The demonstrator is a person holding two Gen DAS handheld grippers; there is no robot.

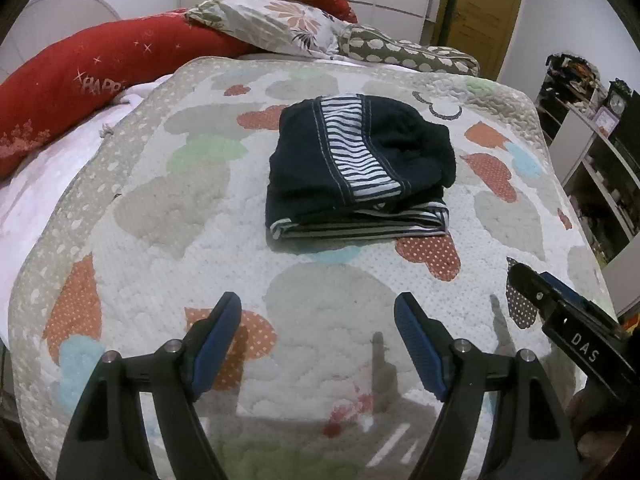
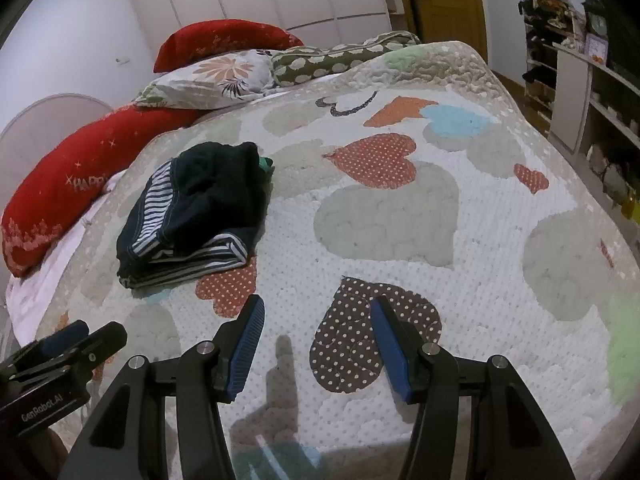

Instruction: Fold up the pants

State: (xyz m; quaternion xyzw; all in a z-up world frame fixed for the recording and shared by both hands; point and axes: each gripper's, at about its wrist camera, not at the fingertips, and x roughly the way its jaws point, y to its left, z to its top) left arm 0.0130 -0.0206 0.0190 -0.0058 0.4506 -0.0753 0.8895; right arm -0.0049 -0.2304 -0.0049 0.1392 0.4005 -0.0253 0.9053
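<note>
The dark navy pants with a blue-and-white striped band lie folded in a compact stack on the quilt, straight ahead of my left gripper, which is open and empty well short of them. In the right wrist view the pants lie to the upper left. My right gripper is open and empty above a brown dotted heart patch. Each gripper shows at the edge of the other's view: the right one, the left one.
A quilt with heart patches covers the bed. Red bolsters, a floral pillow and a cloud-print pillow lie at the head. Shelves stand to the right, a wooden door beyond.
</note>
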